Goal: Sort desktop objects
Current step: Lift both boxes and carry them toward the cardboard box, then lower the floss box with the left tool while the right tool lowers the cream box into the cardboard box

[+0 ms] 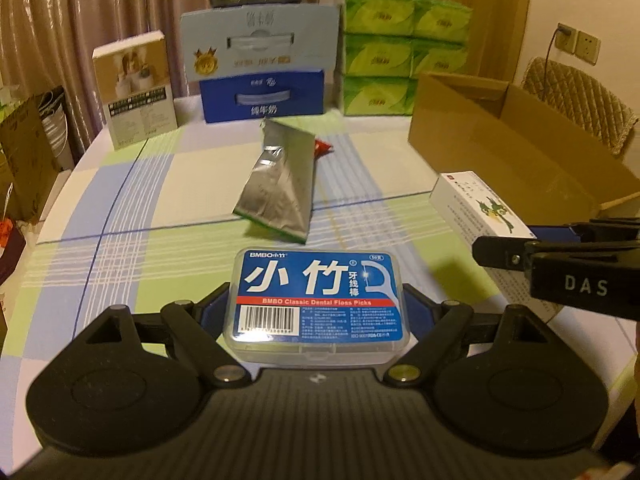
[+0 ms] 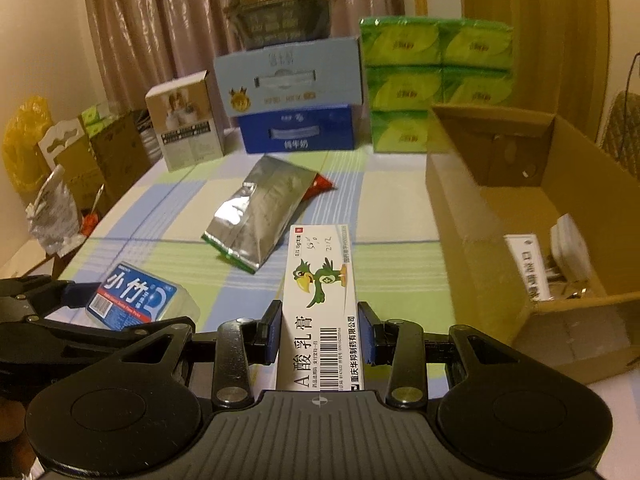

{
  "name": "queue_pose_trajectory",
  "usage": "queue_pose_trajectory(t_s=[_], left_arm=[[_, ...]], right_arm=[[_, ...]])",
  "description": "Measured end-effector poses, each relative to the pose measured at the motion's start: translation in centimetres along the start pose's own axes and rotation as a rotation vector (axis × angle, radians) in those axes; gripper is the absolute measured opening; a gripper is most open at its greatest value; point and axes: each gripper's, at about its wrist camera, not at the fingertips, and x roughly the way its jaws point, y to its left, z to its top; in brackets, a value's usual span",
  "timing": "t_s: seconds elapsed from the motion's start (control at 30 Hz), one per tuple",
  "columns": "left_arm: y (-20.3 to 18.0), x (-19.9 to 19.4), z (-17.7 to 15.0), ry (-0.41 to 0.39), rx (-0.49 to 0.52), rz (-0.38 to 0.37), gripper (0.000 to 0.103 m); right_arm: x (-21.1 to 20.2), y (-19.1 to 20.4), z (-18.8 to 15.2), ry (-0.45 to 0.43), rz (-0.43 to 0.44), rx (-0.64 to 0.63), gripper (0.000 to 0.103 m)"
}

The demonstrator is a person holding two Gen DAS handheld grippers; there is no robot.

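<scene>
My left gripper (image 1: 316, 304) is shut on a clear plastic case of dental floss picks (image 1: 318, 280) with a blue label, held flat above the checked tablecloth (image 1: 160, 208). My right gripper (image 2: 320, 332) is shut on a long white ointment box (image 2: 324, 280) printed with a green parrot. In the right wrist view the floss case (image 2: 136, 296) and the left gripper (image 2: 116, 312) show at lower left. The ointment box (image 1: 480, 204) and the right gripper (image 1: 520, 240) appear at the right edge of the left wrist view.
A silver foil pouch (image 2: 260, 212) lies mid-table, partly covering a red packet (image 2: 320, 186). An open cardboard box (image 2: 460, 220) on the right holds white items (image 2: 568, 252). Blue cartons (image 2: 296, 128), green tissue packs (image 2: 436, 76) and a beige box (image 2: 188, 124) line the back.
</scene>
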Motion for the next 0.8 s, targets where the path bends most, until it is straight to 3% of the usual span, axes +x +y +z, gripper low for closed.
queue_pose_trajectory(t_s=[0.47,0.8], left_arm=[[-5.7,-4.6,4.1,-0.09,0.052,-0.044,0.083],[-12.5,-4.7,7.4,-0.116,0.102,-0.136,0.083]], right_arm=[[-7.5,-4.8,5.0,-0.125,-0.07,0.033,0.035],[-10.3,-11.7,6.4,-0.126,-0.167,0.046,0.035]])
